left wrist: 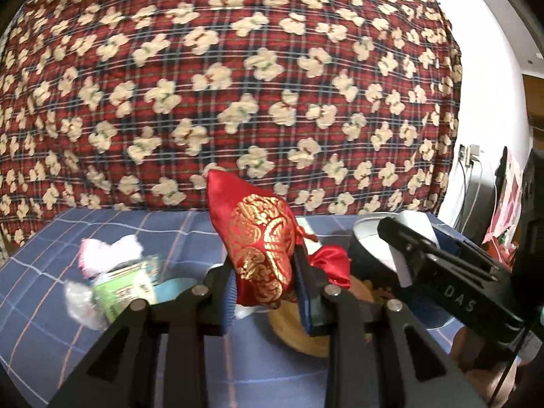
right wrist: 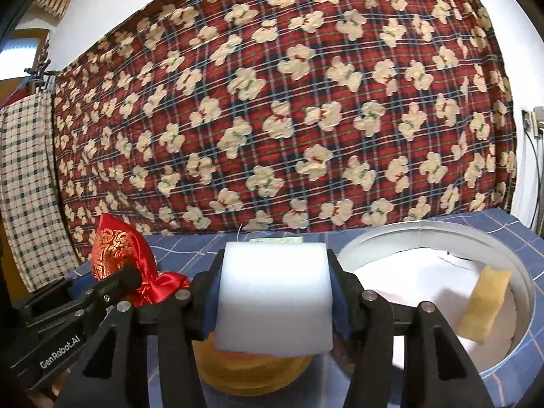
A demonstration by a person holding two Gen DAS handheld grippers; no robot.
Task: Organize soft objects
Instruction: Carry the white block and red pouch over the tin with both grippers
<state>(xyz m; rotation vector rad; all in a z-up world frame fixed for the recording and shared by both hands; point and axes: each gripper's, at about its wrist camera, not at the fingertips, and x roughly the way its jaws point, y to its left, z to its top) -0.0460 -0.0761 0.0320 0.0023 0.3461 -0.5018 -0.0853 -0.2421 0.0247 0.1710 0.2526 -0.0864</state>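
My left gripper (left wrist: 267, 292) is shut on a red satin pouch with gold embroidery (left wrist: 261, 244), held above the blue checked cloth; the pouch also shows in the right wrist view (right wrist: 122, 258) at the left. My right gripper (right wrist: 275, 292) is shut on a white foam block (right wrist: 275, 292), held above a yellow wooden bowl (right wrist: 251, 370). In the left wrist view the right gripper (left wrist: 404, 255) with the foam block (left wrist: 413, 227) sits at the right. A round grey bin (right wrist: 510, 261) at the right holds white paper and a yellow sponge (right wrist: 482, 302).
A green packet (left wrist: 125, 285), a pink and white fluffy item (left wrist: 108, 248) and clear plastic (left wrist: 80, 302) lie at the left on the blue checked cloth (left wrist: 51, 272). A red plaid blanket with cream bears (left wrist: 238, 85) hangs behind. Cables hang on the right wall.
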